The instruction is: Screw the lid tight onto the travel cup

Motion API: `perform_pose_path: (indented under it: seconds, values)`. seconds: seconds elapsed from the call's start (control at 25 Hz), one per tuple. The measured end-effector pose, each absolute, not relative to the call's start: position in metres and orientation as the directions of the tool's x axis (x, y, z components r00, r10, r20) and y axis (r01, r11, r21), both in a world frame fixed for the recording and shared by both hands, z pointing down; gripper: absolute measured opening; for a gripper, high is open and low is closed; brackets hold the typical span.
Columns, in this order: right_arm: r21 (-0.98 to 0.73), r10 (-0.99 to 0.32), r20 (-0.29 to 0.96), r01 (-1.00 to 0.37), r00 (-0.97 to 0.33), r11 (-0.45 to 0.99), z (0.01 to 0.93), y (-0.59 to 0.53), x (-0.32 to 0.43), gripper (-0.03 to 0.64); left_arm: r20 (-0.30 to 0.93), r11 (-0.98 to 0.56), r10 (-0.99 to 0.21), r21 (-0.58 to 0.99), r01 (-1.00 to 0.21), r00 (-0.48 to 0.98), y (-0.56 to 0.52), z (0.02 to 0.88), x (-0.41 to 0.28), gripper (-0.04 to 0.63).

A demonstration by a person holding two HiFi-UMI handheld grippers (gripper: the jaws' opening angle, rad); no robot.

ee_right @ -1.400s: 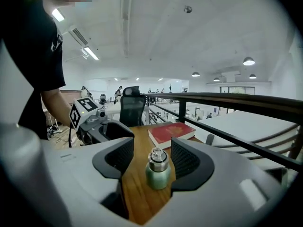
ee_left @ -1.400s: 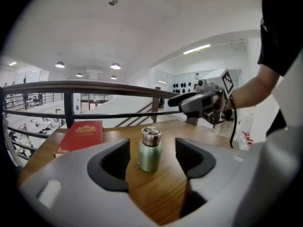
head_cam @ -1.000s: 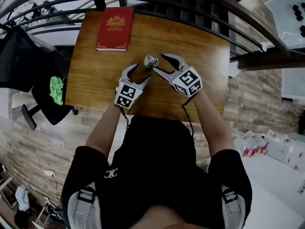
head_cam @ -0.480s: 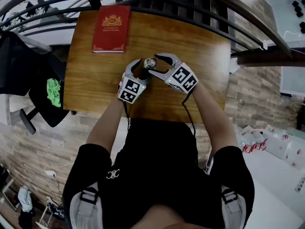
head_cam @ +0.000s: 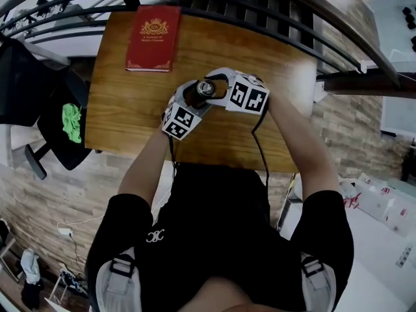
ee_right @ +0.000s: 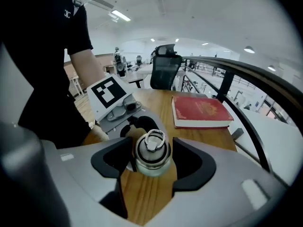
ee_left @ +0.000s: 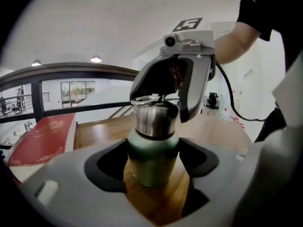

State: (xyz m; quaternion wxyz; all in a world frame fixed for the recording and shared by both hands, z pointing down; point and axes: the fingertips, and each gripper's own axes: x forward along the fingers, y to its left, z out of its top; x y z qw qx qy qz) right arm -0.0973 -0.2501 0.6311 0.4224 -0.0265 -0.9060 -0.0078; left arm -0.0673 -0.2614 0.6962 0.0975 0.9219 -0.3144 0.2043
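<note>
A green travel cup (ee_left: 152,160) stands upright near the middle of a wooden table (head_cam: 130,116). Its steel lid (ee_right: 150,150), topped with a small ring, sits on the neck. Whether the lid is fully screwed down cannot be told.

The left gripper (head_cam: 192,100) reaches in low from the person's side. Its jaws have just been opening, and they now stand wide with the cup's green body between them. The black pads (ee_left: 111,162) sit just beside the body on either side, with no clear sign of pressing.

The right gripper (head_cam: 213,88) shows the larger change. A second ago it lay out to the right of the cup, with its jaws aimed at the lid from the side. It has since rolled over and swung in, so it now looks steeply down on the lid. Its jaws are apart with the lid between the pads (ee_right: 110,161), and a thin gap shows on at least one side.

This reads as both grippers set in place, one to steady the body and one to turn the lid. Neither appears to grip yet, so the tightening twist seems not yet begun.

A red book (head_cam: 153,38) lies at the table's far left corner, well apart from the cup.
</note>
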Motion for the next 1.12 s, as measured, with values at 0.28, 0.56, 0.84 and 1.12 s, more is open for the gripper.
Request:
perform_pose_path:
  seconds: [0.28, 0.56, 0.84, 1.12]
  values:
    - [-0.031, 0.143, 0.872, 0.240, -0.469, 0.970, 0.643, -0.246, -0.096, 0.244, 0.417, -0.808, -0.524, 0.032, -0.588, 0.743, -0.263, 0.693, -0.067, 0.382]
    - [-0.012, 0.071, 0.822, 0.108, -0.565, 0.994, 0.638, -0.253, -0.099, 0.244, 0.413, -0.800, -0.529, 0.048, -0.598, 0.741, -0.264, 0.696, -0.068, 0.383]
    - [-0.028, -0.164, 0.658, -0.241, -0.735, 0.970, 0.632, -0.264, -0.098, 0.244, 0.405, -0.798, -0.532, 0.055, -0.600, 0.744, -0.265, 0.698, -0.068, 0.385]
    - [-0.114, -0.490, 0.493, -0.612, -0.719, 0.783, 0.627, -0.270, -0.088, 0.244, 0.383, -0.803, -0.530, 0.059, -0.593, 0.757, -0.264, 0.697, -0.066, 0.387]
